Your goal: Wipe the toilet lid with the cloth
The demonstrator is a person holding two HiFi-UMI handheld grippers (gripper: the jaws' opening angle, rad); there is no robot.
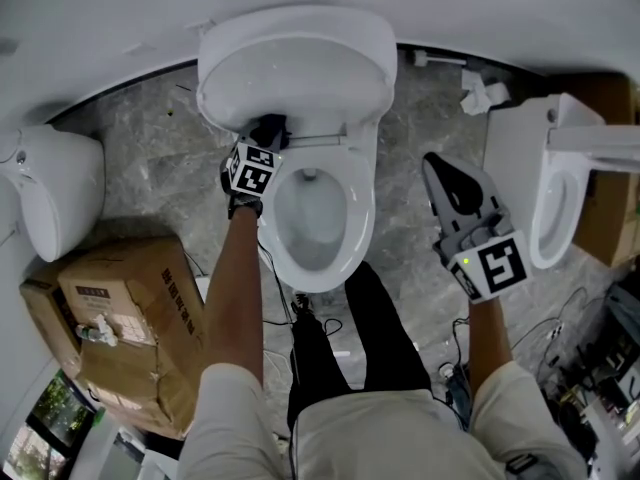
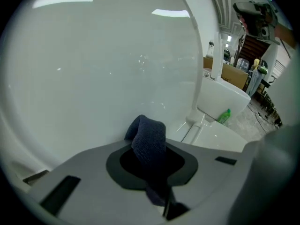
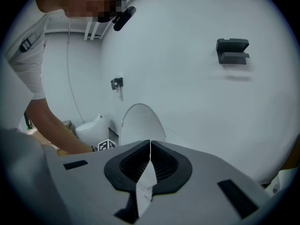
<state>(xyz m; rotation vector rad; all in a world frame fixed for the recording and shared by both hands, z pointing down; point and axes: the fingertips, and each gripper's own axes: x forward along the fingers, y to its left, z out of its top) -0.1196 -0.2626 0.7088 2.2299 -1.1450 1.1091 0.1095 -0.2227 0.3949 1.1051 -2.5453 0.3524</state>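
Observation:
The white toilet (image 1: pixel 340 230) stands in the middle with its lid (image 1: pixel 297 66) raised upright. My left gripper (image 1: pixel 266 131) is shut on a dark blue cloth (image 2: pixel 149 142), which sticks out between the jaws and sits close against the lid's inner face (image 2: pixel 103 69), low down near the hinge. In the head view the cloth (image 1: pixel 268 128) shows as a dark lump at the lid's base. My right gripper (image 1: pixel 445 180) hangs in the air to the right of the bowl, shut with nothing in it. In the right gripper view the raised lid (image 3: pixel 139 124) shows far off.
A second white toilet (image 1: pixel 560 183) stands at the right and another white fixture (image 1: pixel 55 188) at the left. A cardboard box (image 1: pixel 125 328) sits at the lower left. Crumpled paper (image 1: pixel 483 96) lies on the grey floor by the wall. Cables (image 1: pixel 560 358) trail at the lower right.

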